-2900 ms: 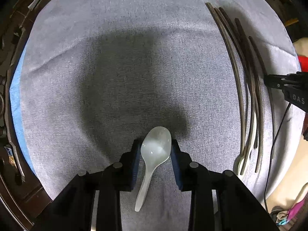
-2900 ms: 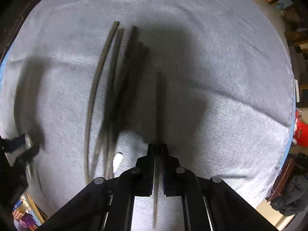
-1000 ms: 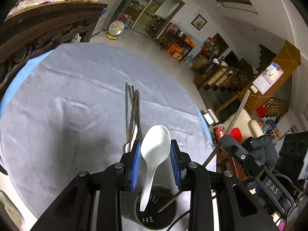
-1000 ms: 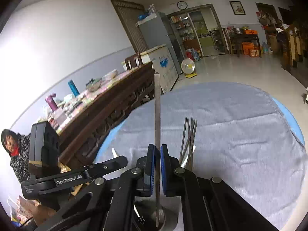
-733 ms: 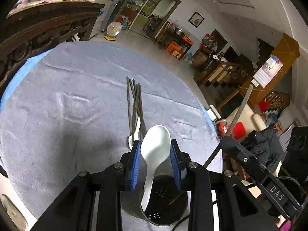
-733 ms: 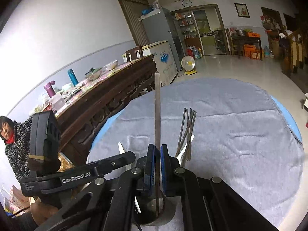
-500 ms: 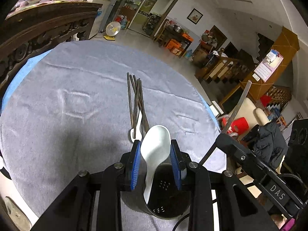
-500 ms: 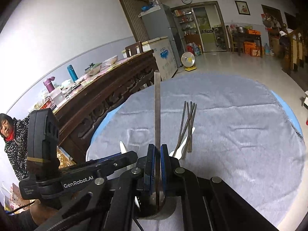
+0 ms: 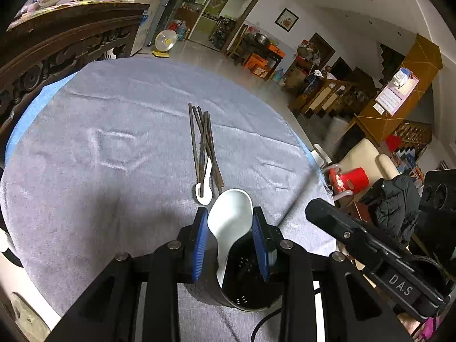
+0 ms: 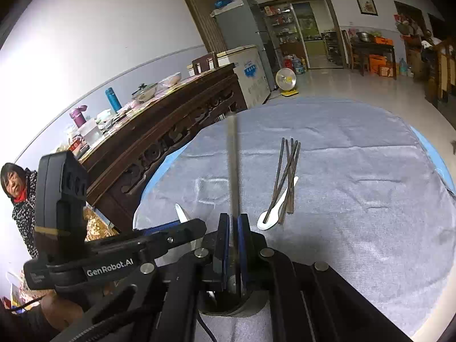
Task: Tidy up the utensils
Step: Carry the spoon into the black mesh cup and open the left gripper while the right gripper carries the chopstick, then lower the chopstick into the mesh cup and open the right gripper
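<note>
My left gripper (image 9: pixel 229 229) is shut on a white spoon (image 9: pixel 230 216), bowl up, its handle reaching down into a black perforated utensil holder (image 9: pixel 245 290) at the table's near edge. My right gripper (image 10: pixel 233 235) is shut on a dark chopstick (image 10: pixel 233 165), held upright with its lower end in the same holder (image 10: pixel 225 305). The right gripper body shows in the left wrist view (image 9: pixel 367 248). On the grey cloth lie several dark chopsticks (image 9: pixel 203 145) over a second white spoon (image 9: pixel 204 189); they also show in the right wrist view (image 10: pixel 286 176).
The round table carries a grey cloth (image 9: pixel 99 148) over a blue one. A carved wooden sideboard (image 10: pixel 159 148) stands left of the table. A red stool (image 9: pixel 350 178) and chairs stand to the right. A person (image 10: pixel 17 188) stands at far left.
Both grippers lifted their utensils off the cloth, turned them upright and brought them over the holder. Over the last second the spoon and chopstick sank lower into it.
</note>
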Action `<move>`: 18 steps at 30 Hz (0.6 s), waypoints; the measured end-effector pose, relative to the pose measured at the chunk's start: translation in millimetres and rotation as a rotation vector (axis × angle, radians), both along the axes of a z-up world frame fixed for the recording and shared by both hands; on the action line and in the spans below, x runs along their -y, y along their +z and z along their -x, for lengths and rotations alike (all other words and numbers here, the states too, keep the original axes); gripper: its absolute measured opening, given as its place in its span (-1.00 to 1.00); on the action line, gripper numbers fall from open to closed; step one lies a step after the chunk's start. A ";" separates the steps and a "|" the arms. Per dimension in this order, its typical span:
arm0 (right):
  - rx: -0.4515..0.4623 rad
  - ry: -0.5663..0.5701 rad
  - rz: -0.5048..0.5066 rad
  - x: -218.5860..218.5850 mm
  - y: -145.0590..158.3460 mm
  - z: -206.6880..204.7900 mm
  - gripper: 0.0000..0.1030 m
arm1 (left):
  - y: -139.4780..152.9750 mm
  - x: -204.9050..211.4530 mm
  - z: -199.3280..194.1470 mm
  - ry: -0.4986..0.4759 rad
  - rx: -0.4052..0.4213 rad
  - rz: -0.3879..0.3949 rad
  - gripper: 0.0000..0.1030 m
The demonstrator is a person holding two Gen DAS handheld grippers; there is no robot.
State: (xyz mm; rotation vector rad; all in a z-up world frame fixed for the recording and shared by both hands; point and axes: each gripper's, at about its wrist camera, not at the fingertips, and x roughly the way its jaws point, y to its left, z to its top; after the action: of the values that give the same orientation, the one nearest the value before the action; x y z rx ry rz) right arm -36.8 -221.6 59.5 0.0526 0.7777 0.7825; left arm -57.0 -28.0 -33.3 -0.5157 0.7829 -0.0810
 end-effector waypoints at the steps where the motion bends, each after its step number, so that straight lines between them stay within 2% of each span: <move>1: -0.004 0.009 0.004 -0.7 -0.6 0.2 -0.85 | 0.6 -0.1 0.9 -0.003 0.000 0.002 -0.38; 4: 0.000 0.014 0.013 -0.4 0.5 1.7 -0.85 | 4.6 -2.8 5.7 0.002 0.010 0.006 -0.37; 7: -0.003 0.007 0.005 3.4 3.5 2.2 -0.83 | 9.9 -10.3 10.8 0.021 0.011 0.019 -0.11; 11: -0.021 -0.011 -0.011 11.1 6.3 0.2 -0.79 | 19.5 -24.1 21.8 0.060 0.044 0.043 0.06; 17: -0.039 -0.014 -0.066 23.7 20.4 -2.6 -0.78 | 27.0 -54.6 29.3 0.125 0.060 0.079 0.19; 18: -0.041 -0.017 -0.080 25.6 22.3 -2.9 -0.72 | 26.5 -59.6 31.6 0.144 0.066 0.077 0.22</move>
State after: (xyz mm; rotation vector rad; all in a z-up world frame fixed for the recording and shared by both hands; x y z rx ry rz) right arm -33.9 -247.2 81.8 0.1470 0.7835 0.7983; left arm -88.6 31.6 -6.8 -0.6383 0.6786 0.0050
